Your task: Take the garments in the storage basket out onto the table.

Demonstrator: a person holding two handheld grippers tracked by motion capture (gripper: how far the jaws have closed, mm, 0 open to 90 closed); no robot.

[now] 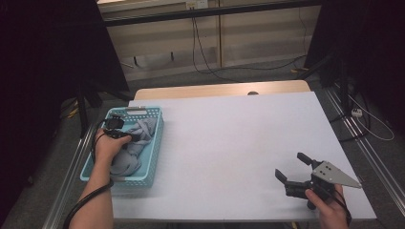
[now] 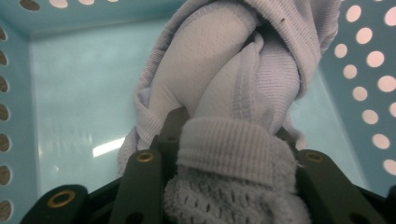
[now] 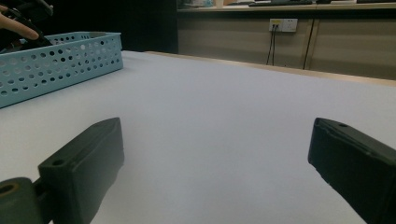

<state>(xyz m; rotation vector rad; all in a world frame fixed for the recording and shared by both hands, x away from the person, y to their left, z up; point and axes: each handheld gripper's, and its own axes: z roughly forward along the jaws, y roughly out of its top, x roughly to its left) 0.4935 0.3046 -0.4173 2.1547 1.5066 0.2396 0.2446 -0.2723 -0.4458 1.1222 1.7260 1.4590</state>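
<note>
A light blue perforated basket point(image 1: 143, 110) sits at the left edge of the white table top point(image 1: 229, 143) with crumpled grey cloth point(image 1: 144, 130) in it. My left gripper point(image 1: 135, 138) reaches down into the basket. In the left gripper view its black jaws point(image 2: 231, 128) press on a ribbed fold of the grey cloth point(image 2: 219, 60) above the basket floor point(image 2: 70, 84). My right gripper point(image 1: 290, 164) rests at the table's near right corner, held in a hand, jaws wide open. Nothing lies between them point(image 3: 217, 144).
The basket point(image 3: 60, 65) stands far off to the left in the right gripper view, with a hand point(image 3: 18, 28) behind it. A bare wooden strip point(image 1: 219, 89) runs along the table's far edge. Cables trail on the floor beyond.
</note>
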